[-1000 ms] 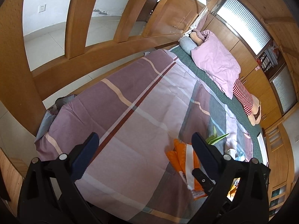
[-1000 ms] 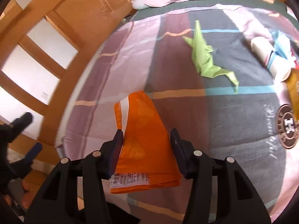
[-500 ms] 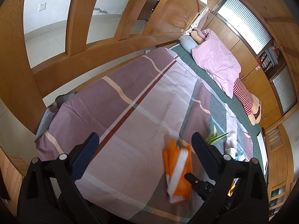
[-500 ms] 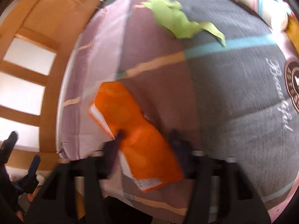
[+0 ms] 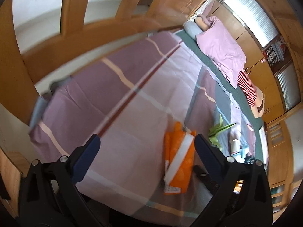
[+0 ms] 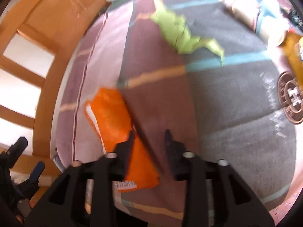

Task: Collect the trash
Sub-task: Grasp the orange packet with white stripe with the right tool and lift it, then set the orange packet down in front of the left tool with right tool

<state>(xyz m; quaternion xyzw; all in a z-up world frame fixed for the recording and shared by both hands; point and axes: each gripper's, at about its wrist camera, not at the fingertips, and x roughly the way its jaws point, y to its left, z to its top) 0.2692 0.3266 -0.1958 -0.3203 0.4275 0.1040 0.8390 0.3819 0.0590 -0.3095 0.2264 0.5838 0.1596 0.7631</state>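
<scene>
An orange wrapper [image 6: 121,132] lies flat on a bed covered with a purple, pink and grey checked sheet [image 5: 121,98]. The right gripper [image 6: 149,138] hovers over the wrapper's near edge, its jaws opening, the left jaw over the wrapper, nothing pinched. The left gripper [image 5: 145,147] hangs wide apart and empty beside it. A crumpled green paper [image 6: 180,36] lies farther up the bed.

One orange wrapper [image 6: 117,130], one green paper [image 6: 181,36], perhaps one cup [image 6: 251,19].
</scene>
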